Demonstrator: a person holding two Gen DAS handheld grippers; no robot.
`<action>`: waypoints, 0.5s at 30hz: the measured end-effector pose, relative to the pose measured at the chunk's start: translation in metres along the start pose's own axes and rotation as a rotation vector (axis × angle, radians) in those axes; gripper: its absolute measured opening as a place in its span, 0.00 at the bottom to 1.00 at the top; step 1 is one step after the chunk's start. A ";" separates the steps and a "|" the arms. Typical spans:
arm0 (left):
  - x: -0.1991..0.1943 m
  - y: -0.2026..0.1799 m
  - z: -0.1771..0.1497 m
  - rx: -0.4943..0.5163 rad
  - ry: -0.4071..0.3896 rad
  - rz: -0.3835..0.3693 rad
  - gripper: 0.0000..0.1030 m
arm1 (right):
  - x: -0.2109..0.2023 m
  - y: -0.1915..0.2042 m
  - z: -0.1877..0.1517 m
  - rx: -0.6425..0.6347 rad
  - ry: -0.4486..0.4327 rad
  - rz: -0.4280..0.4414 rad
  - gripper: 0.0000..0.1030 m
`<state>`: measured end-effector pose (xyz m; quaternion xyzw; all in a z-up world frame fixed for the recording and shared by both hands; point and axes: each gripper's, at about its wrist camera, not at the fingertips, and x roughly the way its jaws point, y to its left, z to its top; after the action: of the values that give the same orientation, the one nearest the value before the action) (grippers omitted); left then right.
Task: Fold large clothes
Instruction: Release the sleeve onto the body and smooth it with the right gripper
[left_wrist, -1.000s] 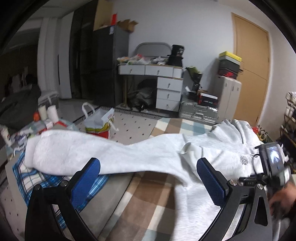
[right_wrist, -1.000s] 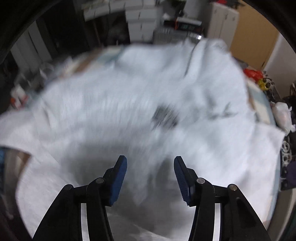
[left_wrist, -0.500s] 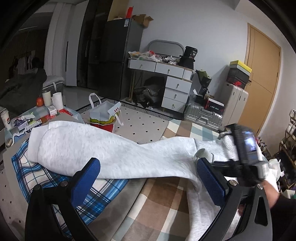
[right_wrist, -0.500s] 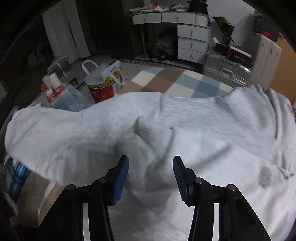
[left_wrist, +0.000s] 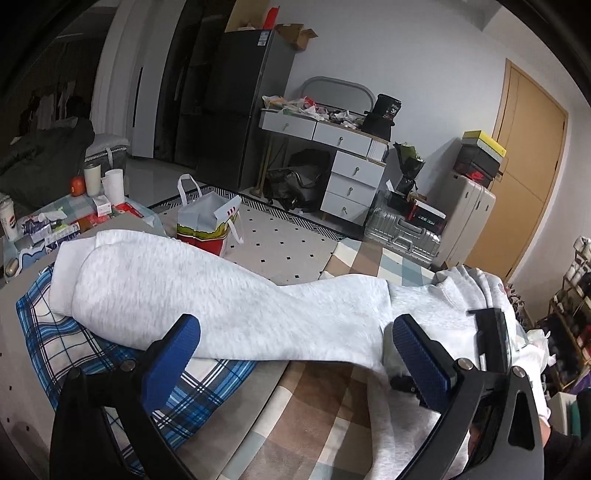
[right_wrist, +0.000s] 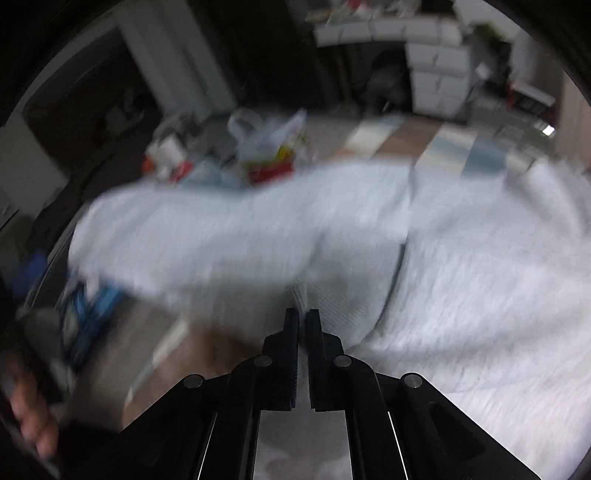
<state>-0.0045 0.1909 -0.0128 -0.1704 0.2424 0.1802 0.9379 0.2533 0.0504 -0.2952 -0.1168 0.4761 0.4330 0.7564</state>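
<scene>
Light grey sweatshirt (left_wrist: 229, 295) spread over checked blanket (left_wrist: 317, 413) on the work surface; one sleeve stretched out leftward, its cuff end resting on a blue plaid cloth (left_wrist: 62, 343). Body of the garment bunched at right in left wrist view.

Left gripper (left_wrist: 295, 354) held above the near edge of the sleeve, jaws wide apart, nothing between the blue pads (left_wrist: 421, 358); no contact with the fabric visible.

Right gripper (right_wrist: 302, 319) pointed steeply down at the sweatshirt (right_wrist: 480, 277), jaws just closed to a narrow slit, pinching a ribbed white edge of the garment (right_wrist: 300, 293) at the fingertips. Which part of the sweatshirt that edge belongs to: cannot tell, view blurred. Same gripper seen from the left wrist camera as a dark body (left_wrist: 493, 343) over the garment at right, behind the left gripper's right finger.

Hand (right_wrist: 27, 410) visible at lower left of right wrist view, blurred.

Background: paper bag (left_wrist: 207, 229) on the floor beyond the sleeve, white drawers (left_wrist: 347, 173), silver suitcase (left_wrist: 402, 236), wooden door (left_wrist: 524, 166).
</scene>
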 end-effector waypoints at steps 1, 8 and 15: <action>0.001 -0.001 -0.001 0.004 0.003 -0.001 0.99 | 0.003 0.003 0.007 0.008 0.003 -0.010 0.04; 0.002 -0.002 -0.001 0.014 0.006 -0.005 0.99 | -0.057 -0.010 0.028 0.065 -0.238 -0.012 0.60; 0.004 -0.009 -0.002 0.016 0.018 -0.023 0.99 | -0.045 -0.101 0.039 0.257 -0.129 -0.370 0.59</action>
<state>0.0016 0.1832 -0.0142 -0.1673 0.2505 0.1660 0.9390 0.3472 -0.0115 -0.2612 -0.0767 0.4487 0.2292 0.8604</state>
